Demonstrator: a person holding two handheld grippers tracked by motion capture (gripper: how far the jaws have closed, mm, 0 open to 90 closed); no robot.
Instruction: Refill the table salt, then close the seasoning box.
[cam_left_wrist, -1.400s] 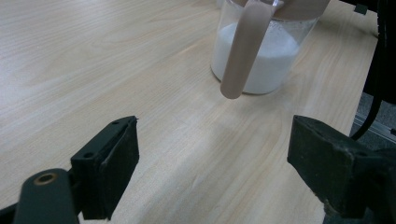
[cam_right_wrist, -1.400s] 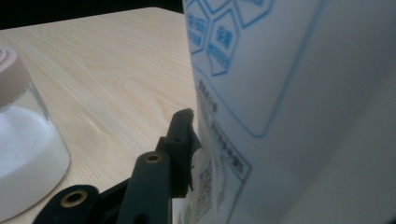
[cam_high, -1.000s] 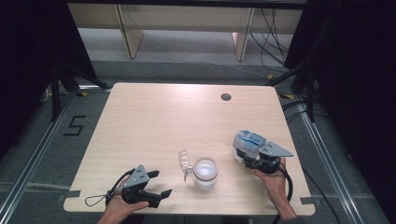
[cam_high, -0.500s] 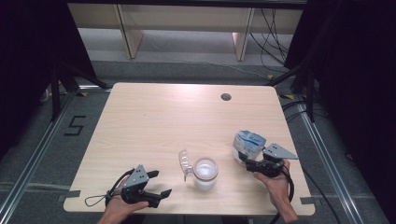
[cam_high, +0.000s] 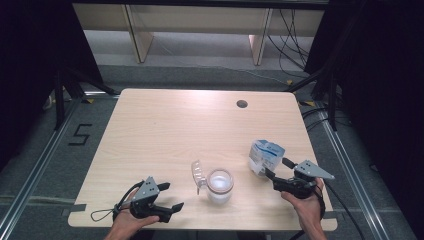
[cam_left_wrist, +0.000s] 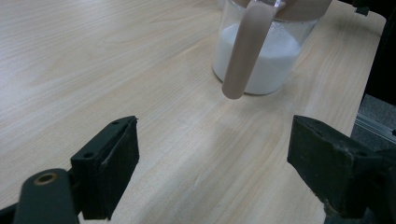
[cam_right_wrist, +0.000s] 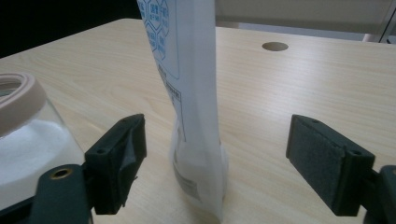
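A white and blue bag (cam_high: 266, 156) stands upright on the table, right of a glass jar (cam_high: 220, 185) holding white powder. The jar's lid (cam_high: 197, 175) hangs open at its left. My right gripper (cam_high: 275, 167) points at the bag from the near right. In the right gripper view the bag (cam_right_wrist: 196, 93) stands between the jaws, which have just been opening, and neither pad touches it. The jar (cam_right_wrist: 28, 135) sits to its left there. My left gripper (cam_high: 172, 196) rests open near the front left edge, aimed at the jar (cam_left_wrist: 261, 60) and its pinkish lid strap (cam_left_wrist: 243, 51).
The wooden table (cam_high: 175, 130) has a round cable hole (cam_high: 242, 104) at the back right. Dark frames and floor rails flank it. Cables trail on the floor behind and to the right.
The right gripper's jaws have spread off the bag, and the hand has drawn back toward the right. The bag stays standing. The left gripper has not moved.
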